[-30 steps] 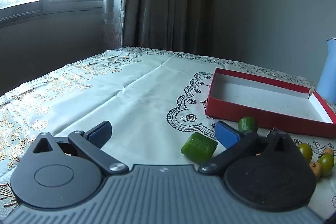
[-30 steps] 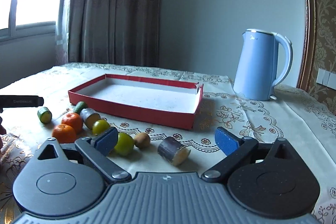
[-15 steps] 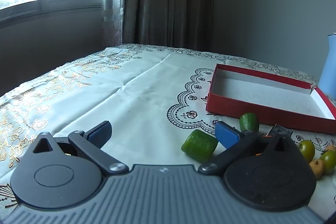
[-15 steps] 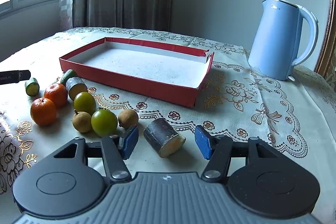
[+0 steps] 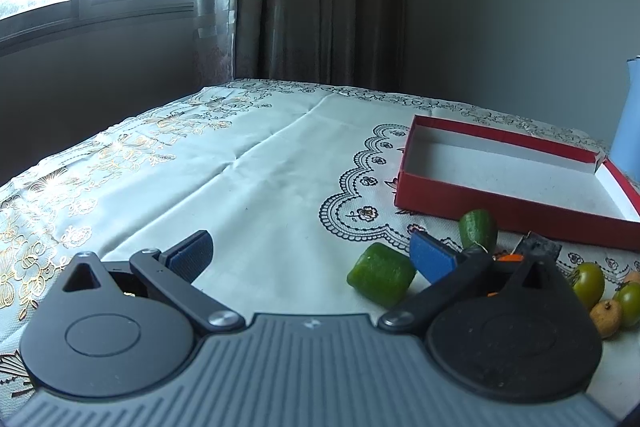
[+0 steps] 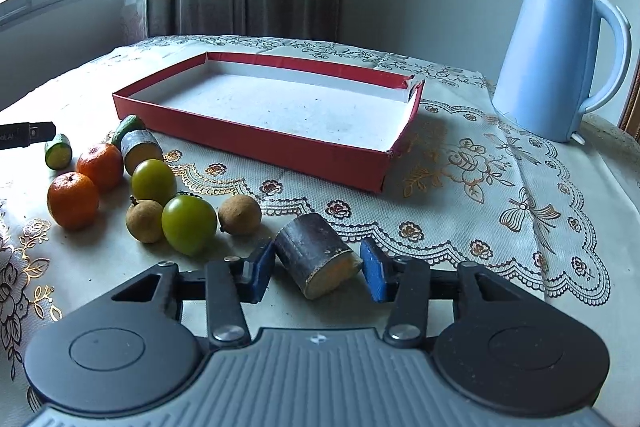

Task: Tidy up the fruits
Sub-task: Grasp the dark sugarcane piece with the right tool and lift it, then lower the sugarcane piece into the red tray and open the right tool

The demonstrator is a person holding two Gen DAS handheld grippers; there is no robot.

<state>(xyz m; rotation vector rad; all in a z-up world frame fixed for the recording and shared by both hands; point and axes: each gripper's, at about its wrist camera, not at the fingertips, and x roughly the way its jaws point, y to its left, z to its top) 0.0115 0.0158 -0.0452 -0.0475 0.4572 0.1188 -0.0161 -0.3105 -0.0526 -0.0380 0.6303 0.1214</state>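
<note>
Dark sugarcane piece (image 6: 316,254) lies between the closing right claw (image 6: 316,269) pads.

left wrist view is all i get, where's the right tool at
observer: the right tool straddles a dark cane piece lying on the cloth. its jaws have just been closing, and the pads are so near its sides that i cannot tell if they press yet.
operator: any fruit i'm missing
observer: two oranges sit on the cloth next to the green fruits.
operator: what's the blue thing at my right edge
observer: a light blue kettle, upright, just past the red box.
</note>
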